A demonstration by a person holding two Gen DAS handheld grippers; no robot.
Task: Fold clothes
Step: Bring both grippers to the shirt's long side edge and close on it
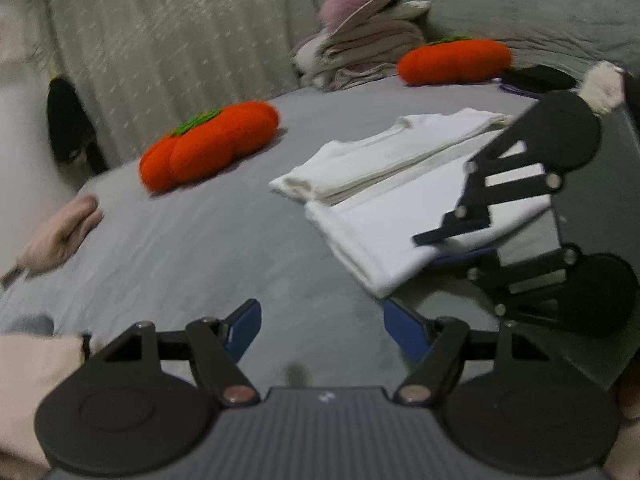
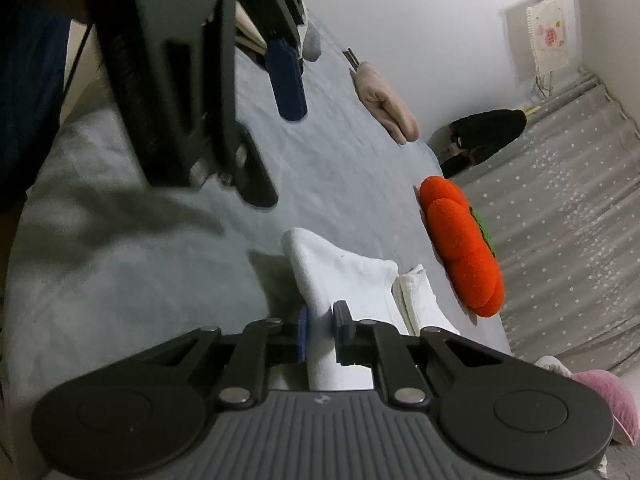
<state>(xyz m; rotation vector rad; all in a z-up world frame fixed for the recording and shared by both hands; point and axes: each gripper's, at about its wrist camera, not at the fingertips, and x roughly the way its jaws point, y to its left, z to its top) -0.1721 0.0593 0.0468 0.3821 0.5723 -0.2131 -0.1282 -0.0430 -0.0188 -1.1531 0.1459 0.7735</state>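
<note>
Grey bedding (image 1: 224, 248) covers the bed, with a white garment (image 1: 384, 200) lying folded on it right of centre, an orange pumpkin cushion (image 1: 208, 146) to its left and a second one (image 1: 454, 60) farther back beside a stack of folded clothes (image 1: 368, 54). Near the front, the left gripper (image 1: 322, 326) hangs above bare bedding with its blue-padded fingers wide apart. At the right, the right gripper (image 2: 320, 330) is clamped on the near edge of the white garment.
</note>
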